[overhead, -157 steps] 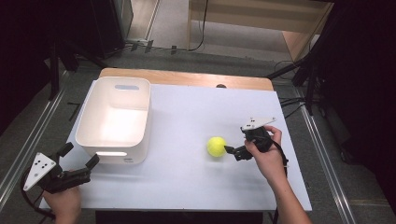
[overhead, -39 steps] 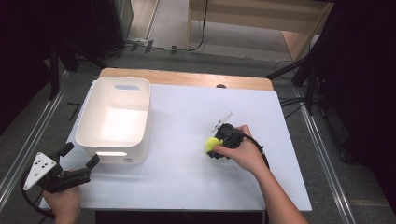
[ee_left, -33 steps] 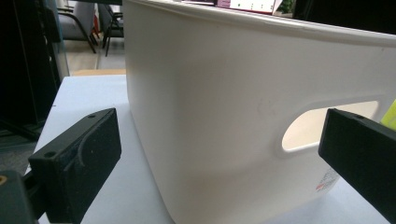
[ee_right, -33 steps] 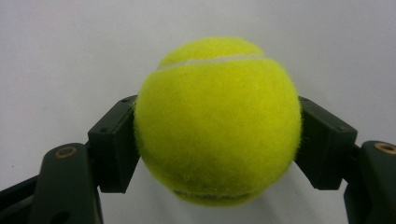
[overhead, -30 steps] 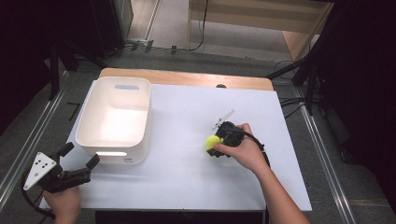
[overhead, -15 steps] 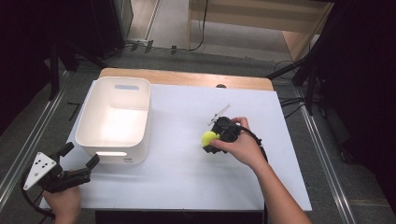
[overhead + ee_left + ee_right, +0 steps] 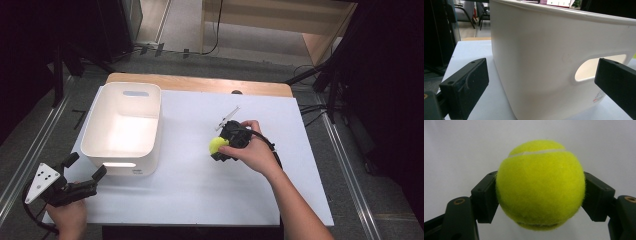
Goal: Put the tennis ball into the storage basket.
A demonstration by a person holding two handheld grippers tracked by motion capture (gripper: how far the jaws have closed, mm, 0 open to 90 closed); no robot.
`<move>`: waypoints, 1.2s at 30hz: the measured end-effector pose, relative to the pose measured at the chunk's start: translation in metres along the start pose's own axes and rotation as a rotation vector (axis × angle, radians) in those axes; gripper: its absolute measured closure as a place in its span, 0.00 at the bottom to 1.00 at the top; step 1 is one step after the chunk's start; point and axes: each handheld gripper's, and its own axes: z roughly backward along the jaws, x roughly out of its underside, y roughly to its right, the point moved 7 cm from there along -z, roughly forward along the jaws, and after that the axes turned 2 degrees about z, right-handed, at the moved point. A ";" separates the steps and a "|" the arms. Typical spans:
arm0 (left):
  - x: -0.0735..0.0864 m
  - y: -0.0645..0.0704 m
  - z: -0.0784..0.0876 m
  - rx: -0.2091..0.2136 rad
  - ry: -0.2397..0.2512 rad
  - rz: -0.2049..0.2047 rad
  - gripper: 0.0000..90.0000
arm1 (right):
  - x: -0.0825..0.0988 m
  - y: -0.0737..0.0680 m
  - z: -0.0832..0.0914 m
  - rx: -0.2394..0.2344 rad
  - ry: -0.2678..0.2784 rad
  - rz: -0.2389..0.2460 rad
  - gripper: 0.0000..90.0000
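Right gripper (image 7: pixel 220 148) clamped on tennis ball (image 7: pixel 217 145), now lifted off the table (image 7: pixel 200 200) and shifted toward white bin (image 7: pixel 122 125). Left gripper (image 7: pixel 85 177) unmoved near bin's front corner, jaws wide open, holding nothing.

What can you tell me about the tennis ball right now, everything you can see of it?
The tennis ball is bright yellow-green, round and fuzzy like felt, with a pale seam curving across its top. It looks whole and undented. The right gripper is shut on it: a black pad presses each side of its middle. In the high view it sits at the gripper's left end, over the white table, right of the white bin and apart from it. Whether it touches the table cannot be told.
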 end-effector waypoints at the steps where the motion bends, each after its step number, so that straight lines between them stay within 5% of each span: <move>1: 0.000 0.000 0.000 0.000 0.000 0.000 0.00 | -0.001 0.000 0.000 0.000 0.000 0.002 0.26; 36: 0.000 -0.001 0.000 0.003 0.004 0.009 0.00 | -0.050 -0.024 0.015 -0.061 0.003 0.095 0.26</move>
